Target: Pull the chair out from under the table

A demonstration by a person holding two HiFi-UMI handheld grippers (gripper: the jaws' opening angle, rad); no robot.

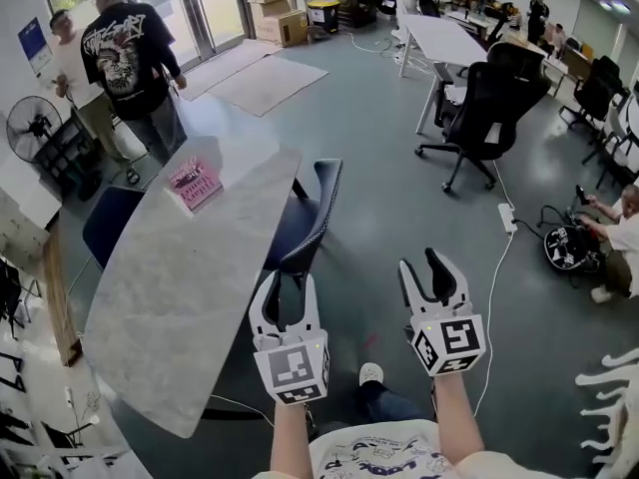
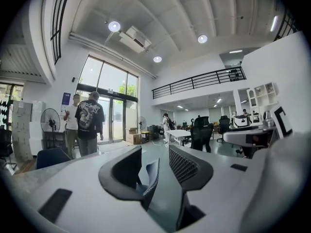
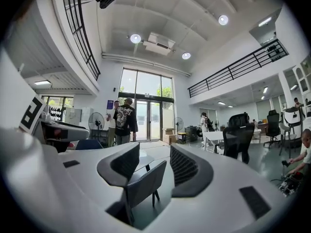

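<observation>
Left gripper [image 1: 288,285] before chair [image 1: 318,203], seat half under table [image 1: 170,287]

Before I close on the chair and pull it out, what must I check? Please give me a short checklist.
1. Left claw open and empty: ok.
2. Right claw open and empty: ok.
3. Chair back lined up between the left claw's jaws: ok in the left gripper view, not yet gripped.
4. Chair legs free under the table: cannot tell, hidden.
5. Cable on the floor apart from the chair: ok, it lies to the right of the right claw.
</observation>
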